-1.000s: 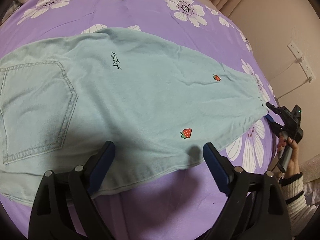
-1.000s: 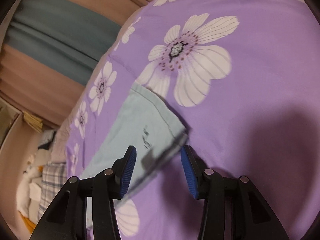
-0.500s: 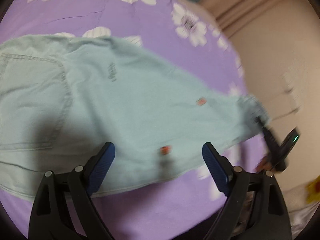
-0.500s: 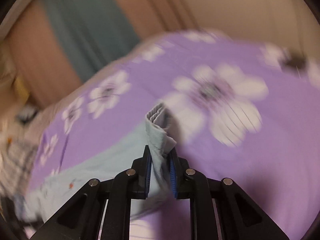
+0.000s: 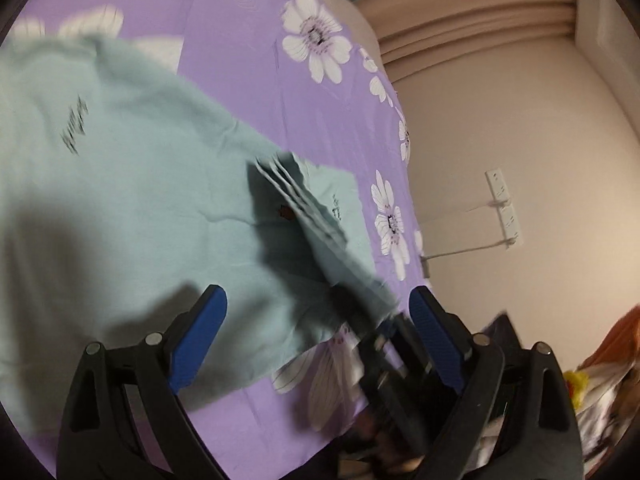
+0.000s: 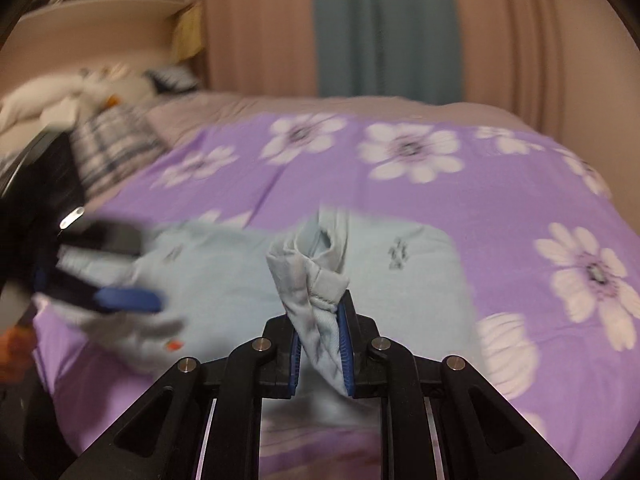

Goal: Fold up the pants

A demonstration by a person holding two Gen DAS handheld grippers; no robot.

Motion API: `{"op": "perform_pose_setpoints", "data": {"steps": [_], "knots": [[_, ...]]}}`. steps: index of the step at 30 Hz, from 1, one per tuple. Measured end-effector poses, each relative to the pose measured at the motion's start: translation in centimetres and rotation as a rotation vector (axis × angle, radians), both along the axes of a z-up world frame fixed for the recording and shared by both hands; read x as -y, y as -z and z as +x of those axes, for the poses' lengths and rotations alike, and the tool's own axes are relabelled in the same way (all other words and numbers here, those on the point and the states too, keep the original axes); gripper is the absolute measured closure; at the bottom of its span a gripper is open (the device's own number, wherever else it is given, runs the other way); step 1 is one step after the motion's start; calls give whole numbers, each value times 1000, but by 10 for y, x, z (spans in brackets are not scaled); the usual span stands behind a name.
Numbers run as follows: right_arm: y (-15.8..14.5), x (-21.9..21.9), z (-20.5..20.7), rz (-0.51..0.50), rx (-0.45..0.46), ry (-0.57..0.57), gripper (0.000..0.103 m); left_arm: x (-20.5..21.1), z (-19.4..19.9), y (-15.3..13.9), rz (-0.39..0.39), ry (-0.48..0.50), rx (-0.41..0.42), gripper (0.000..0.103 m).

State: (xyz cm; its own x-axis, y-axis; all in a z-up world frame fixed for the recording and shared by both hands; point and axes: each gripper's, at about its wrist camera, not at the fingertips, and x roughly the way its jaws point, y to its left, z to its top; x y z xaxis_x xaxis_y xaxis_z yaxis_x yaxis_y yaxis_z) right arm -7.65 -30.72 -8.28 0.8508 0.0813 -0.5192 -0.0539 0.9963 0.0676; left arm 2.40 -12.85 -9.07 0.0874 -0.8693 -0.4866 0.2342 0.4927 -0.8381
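Right gripper (image 6: 321, 344) jaws have just closed, clamped on bunched hem of pale mint-green cotton pants (image 6: 224, 276), lifted off purple flower-print bedspread (image 6: 500, 208). Left gripper (image 5: 318, 340) jaws wide apart, nothing held, over the pants lying flat on the bedspread.

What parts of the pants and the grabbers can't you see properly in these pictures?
- Dark writing on the pants: left wrist view, smeared by motion blur, unreadable.
- Waist end of the pants: left wrist view, cut off by the left edge.
- Right gripper: left wrist view, a dark blur.
- Left gripper: right wrist view, blurred at the left edge.
- Small red patch: too blurred to identify.
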Motion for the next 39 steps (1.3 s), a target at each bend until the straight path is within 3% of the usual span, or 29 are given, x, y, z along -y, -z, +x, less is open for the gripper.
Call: {"op": "perform_pose_setpoints", "data": {"steps": [6,8,9,10,12,15,25,29,32,35,38,39], "knots": [[11,-32,3,-51,-27,-86,85,8,13,11,-60,-8,-69,11],[10,-41,2,-74,-19,-106,85,6,20,9,-81,-26,-81,20],[11,-44,2,-85,-17,-112,85,3,22,8,-75,-38,-82,33],[10,-46,2,-89,-16,-119,85,-1,25,6,-69,-54,-75,52],[9,-52,3,-93,-14,-133,85,-7,29,3,-48,-74,-56,76],[10,-60,6,-123,-11,-143,85,-20,30,-7,-14,-92,4,88],[5,-104,32,-178,15,-227,85,-59,47,-19,72,-176,119,89],[14,-120,39,-165,-5,-278,85,-75,46,0,108,-207,89,89],[25,-131,44,-192,-33,-308,85,-80,53,17,201,-228,40,88],[38,-137,58,-219,-135,-315,85,-89,51,23,195,-243,16,85],[32,-130,53,-156,-145,-347,72,-96,43,12,215,-245,54,80],[30,-125,50,-114,-154,-371,62,-98,40,8,215,-245,66,76]]}}
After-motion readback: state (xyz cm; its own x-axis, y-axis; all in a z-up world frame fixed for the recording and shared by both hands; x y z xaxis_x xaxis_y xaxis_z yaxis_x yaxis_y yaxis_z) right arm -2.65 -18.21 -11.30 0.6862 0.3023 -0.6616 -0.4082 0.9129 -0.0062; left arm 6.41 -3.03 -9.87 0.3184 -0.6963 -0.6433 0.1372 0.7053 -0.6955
